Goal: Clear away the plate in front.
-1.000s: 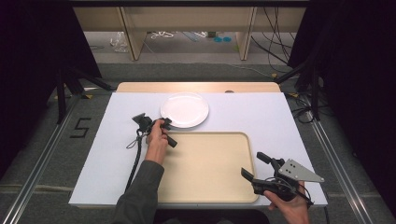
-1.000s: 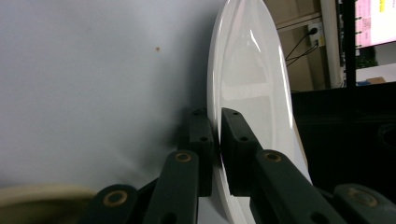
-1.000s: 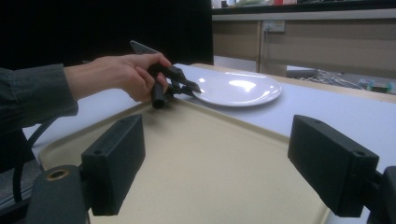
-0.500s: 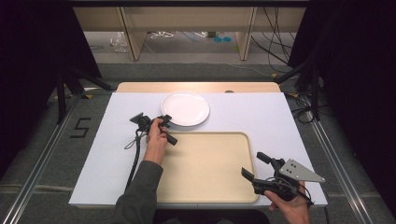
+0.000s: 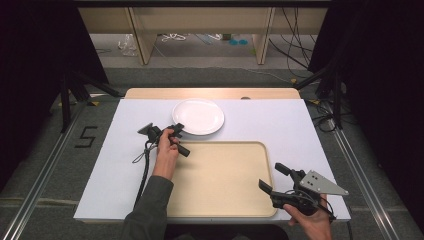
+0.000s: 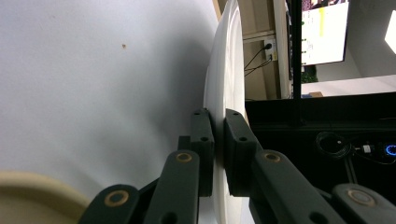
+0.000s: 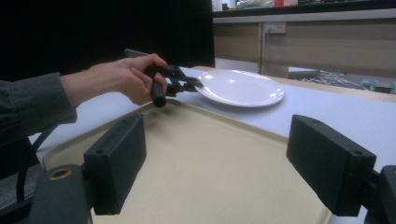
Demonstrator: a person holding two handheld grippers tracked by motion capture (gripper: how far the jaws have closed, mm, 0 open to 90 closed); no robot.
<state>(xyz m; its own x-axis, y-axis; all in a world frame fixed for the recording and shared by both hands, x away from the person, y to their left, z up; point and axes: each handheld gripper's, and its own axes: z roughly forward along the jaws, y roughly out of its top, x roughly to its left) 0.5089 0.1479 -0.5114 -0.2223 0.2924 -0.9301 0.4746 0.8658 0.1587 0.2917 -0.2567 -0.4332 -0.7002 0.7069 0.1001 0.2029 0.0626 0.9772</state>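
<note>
1. High view: white plate [image 5: 198, 116] lies flat on the white-covered bench [image 5: 100, 165], toward the far side, just beyond the far rim of the beige tray [image 5: 220, 180]. Left claw [image 5: 176, 131], in the person's left hand [image 5: 166, 150], sits at the plate's near-left edge, turned on its side. Right claw [image 5: 272, 177] is well apart from the plate, at the tray's near right corner, held in the right hand [image 5: 310, 220], jaws spread with nothing between them

2. Left gripper view: camera is rolled, so the plate [image 6: 224, 93] reads as a vertical white edge. Both jaws are pinched on its rim, one pad either side, no gap visible, so the claw is clamped on the plate. Bench surface fills the left side; a curve of tray [image 6: 28, 196] shows at lower left

3. Right gripper view: own jaws stand wide apart and empty, over the tray [image 7: 210, 163]. Farther off, the left hand [image 7: 121, 79] holds the left claw [image 7: 191, 84] on the near edge of the plate [image 7: 240, 86], which looks to be resting on the bench

4. Step, as I judge it: rim grip made, lift not begun. Next move likely calls for raising the plate by the rim, keeping it level against sag from the one-edge hold, and carrying it toward the tray; slipping out of the pinch is the risk
</note>
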